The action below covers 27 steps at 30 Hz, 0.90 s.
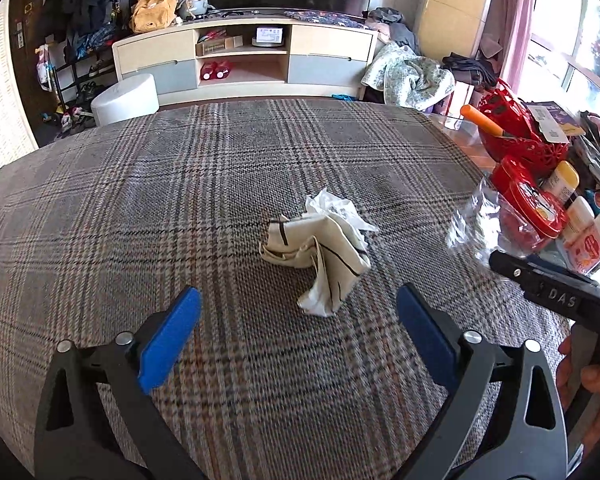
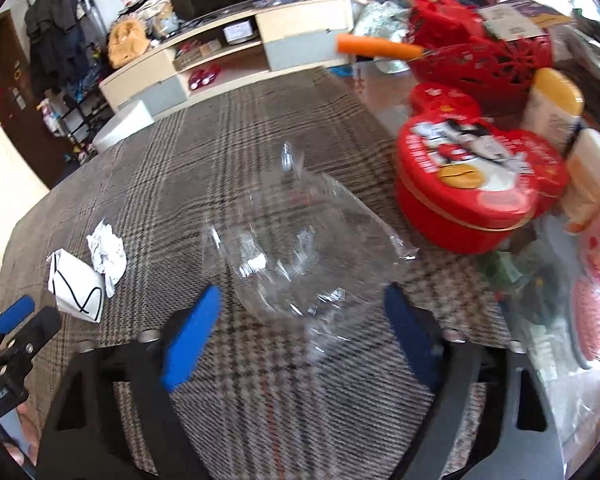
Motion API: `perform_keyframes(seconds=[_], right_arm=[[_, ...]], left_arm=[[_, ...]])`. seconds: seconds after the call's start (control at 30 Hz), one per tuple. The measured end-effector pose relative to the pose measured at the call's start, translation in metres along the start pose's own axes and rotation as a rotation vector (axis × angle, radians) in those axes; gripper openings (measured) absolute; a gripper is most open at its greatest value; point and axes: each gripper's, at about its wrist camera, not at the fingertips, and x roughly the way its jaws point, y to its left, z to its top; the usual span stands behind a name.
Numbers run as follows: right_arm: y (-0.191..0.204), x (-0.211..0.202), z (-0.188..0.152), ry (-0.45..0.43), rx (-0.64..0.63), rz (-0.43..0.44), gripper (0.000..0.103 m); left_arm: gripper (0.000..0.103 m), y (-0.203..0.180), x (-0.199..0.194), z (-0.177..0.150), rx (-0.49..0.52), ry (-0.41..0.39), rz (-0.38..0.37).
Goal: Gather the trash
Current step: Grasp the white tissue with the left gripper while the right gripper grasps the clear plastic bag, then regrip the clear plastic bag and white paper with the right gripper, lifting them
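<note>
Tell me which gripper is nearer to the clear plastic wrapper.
Right. The right gripper has the clear plastic wrapper just ahead of its open fingers; the left gripper faces the crumpled paper instead.

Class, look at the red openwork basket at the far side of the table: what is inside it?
An orange handle sticks out of the red basket toward the left. Its working end is hidden by the basket's wall, and the rest of the contents cannot be made out.

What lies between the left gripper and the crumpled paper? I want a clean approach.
Only bare plaid cloth separates the left gripper from the crumpled paper, as the left wrist view shows.
</note>
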Motion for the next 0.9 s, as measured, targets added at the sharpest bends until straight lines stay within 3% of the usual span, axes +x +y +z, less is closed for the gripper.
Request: perform_keyframes(seconds=[0.1, 0.23, 0.33, 0.57, 0.9], right_arm=[[0.006, 0.007, 0.001, 0.005, -0.022, 0.007, 0.062], [0.011, 0.014, 0.002, 0.006, -0.037, 0.024, 0.03], [0.013, 0.016, 0.005, 0.007, -0.045, 0.036, 0.022], [0.018, 0.012, 0.006, -0.012, -0.054, 0.07, 0.02], [0.034, -0.007, 0.009, -0.044, -0.068, 0.145, 0.02]], left_arm=[[0.083, 0.006, 0.006, 0.004, -0.01, 0.008, -0.011], [0.071, 0.01, 0.008, 0.006, -0.007, 0.004, -0.033], [0.06, 0.008, 0.009, 0.008, 0.014, 0.006, -0.042], [0.024, 0.003, 0.003, 0.011, 0.037, -0.017, -0.065], [0.013, 0.014, -0.019, 0.009, 0.044, -0.055, -0.051]])
